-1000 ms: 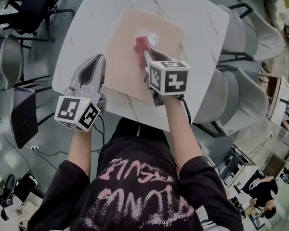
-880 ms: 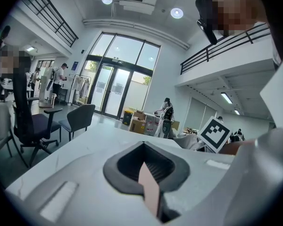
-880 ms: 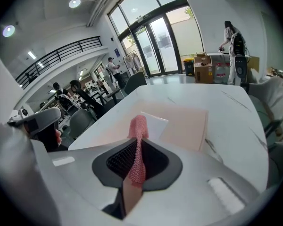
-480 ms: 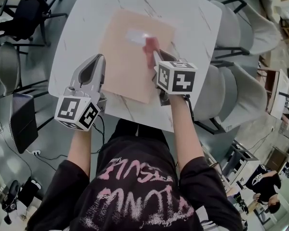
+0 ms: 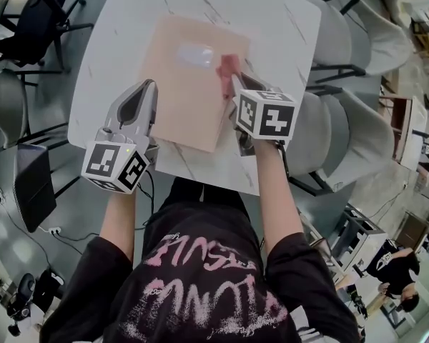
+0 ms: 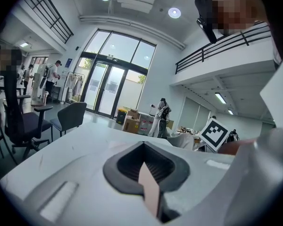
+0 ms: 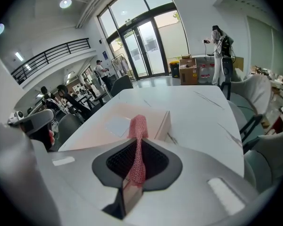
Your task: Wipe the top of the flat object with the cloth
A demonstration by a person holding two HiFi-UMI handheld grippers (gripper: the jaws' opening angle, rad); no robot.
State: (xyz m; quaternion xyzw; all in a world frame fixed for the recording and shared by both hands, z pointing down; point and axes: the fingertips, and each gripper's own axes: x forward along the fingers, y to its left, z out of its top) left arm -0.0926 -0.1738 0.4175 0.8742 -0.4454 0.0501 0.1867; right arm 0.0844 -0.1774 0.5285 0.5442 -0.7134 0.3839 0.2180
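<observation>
Right gripper (image 5: 231,81), clamped on the cloth (image 5: 227,66), stands at the board's (image 5: 177,102) right edge; the board's top extends leftward toward the closed, idle left gripper (image 5: 144,91)

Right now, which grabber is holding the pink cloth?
The right gripper: its jaws are shut on the pink cloth. The left gripper pinches the thin tan board by its edge instead.

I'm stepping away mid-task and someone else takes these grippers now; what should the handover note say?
The left gripper is shut on the flat board at its near left edge, steadying it.
The right gripper is shut on the red cloth, its free end over the board's top near the right edge.
The board lies on the white table.
How much is wiped cannot be told; sweep the rest of the top.
</observation>
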